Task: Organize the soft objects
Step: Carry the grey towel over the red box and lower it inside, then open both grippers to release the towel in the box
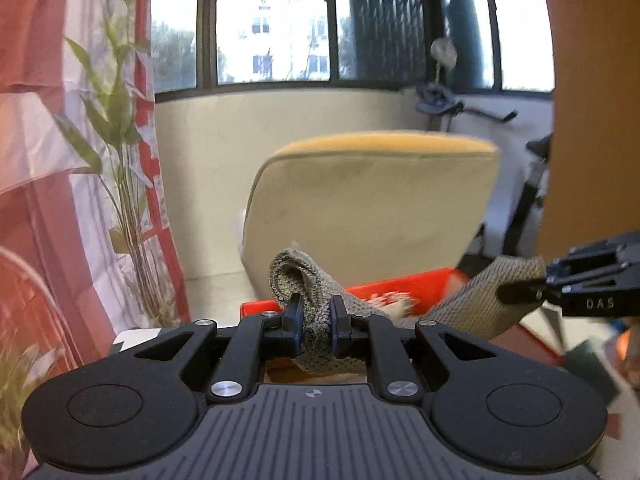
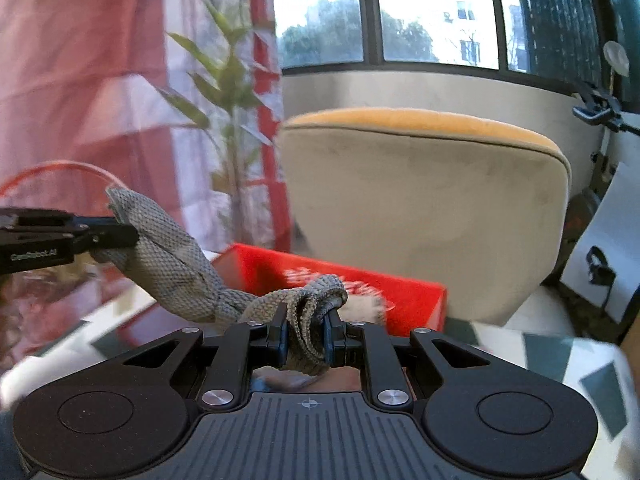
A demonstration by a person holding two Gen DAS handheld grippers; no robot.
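Observation:
A grey knitted cloth [image 1: 304, 280] hangs stretched between both grippers, lifted above a red box [image 1: 400, 290]. My left gripper [image 1: 316, 322] is shut on one bunched end of it. My right gripper [image 2: 306, 338] is shut on the other end of the cloth [image 2: 312, 312]. In the left wrist view the right gripper [image 1: 520, 292] comes in from the right, pinching the cloth. In the right wrist view the left gripper [image 2: 116, 236] comes in from the left, pinching the cloth. The red box [image 2: 404, 292] lies below and beyond, with something pale and fuzzy inside.
A beige chair back with a yellow top [image 1: 372, 200] stands just behind the box. A red-and-white curtain [image 1: 48, 140] and a tall green plant [image 1: 120, 140] are at the left. A wooden panel [image 1: 596, 100] is at the right. A patterned green-and-white surface [image 2: 540, 356] lies beneath.

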